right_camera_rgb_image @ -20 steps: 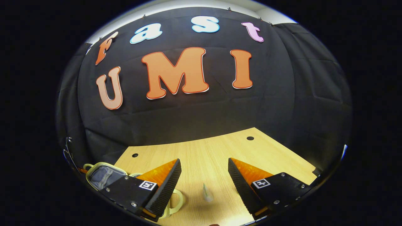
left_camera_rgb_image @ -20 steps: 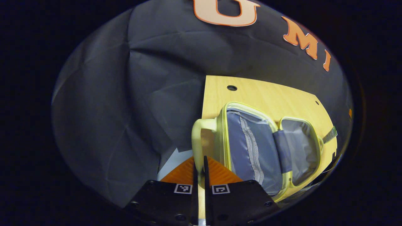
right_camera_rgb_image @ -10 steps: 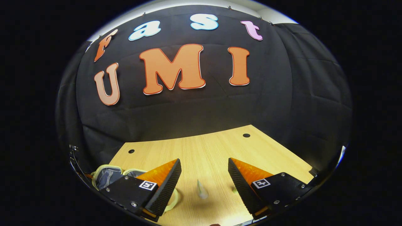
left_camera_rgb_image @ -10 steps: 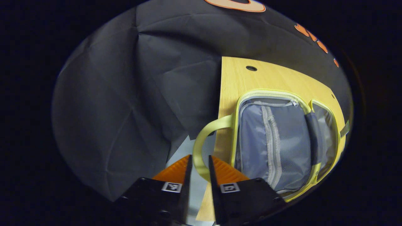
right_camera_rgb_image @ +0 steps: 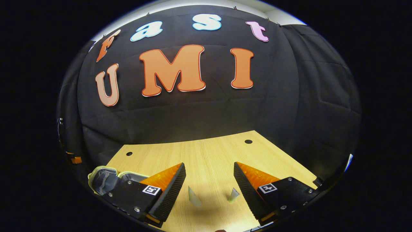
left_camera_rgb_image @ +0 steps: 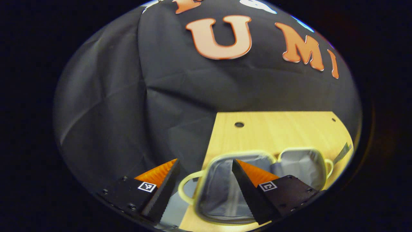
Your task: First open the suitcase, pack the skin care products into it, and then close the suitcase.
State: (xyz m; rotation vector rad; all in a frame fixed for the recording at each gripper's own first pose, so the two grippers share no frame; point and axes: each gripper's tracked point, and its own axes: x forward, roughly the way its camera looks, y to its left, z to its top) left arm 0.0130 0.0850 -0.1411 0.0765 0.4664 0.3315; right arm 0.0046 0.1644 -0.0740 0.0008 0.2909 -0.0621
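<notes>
We've got the suitcase [left_camera_rgb_image: 225,190] lying open at the table's [right_camera_rgb_image: 209,158] left edge; two skin care tubes [right_camera_rgb_image: 194,197] still unpacked mid-table. Left gripper [left_camera_rgb_image: 204,187] and right gripper [right_camera_rgb_image: 209,188] both gape, empty.

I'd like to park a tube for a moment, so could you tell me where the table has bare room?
The table is bare from the two tubes back to the wall, between its two holes. The left end is crowded: the open suitcase fills it.
</notes>
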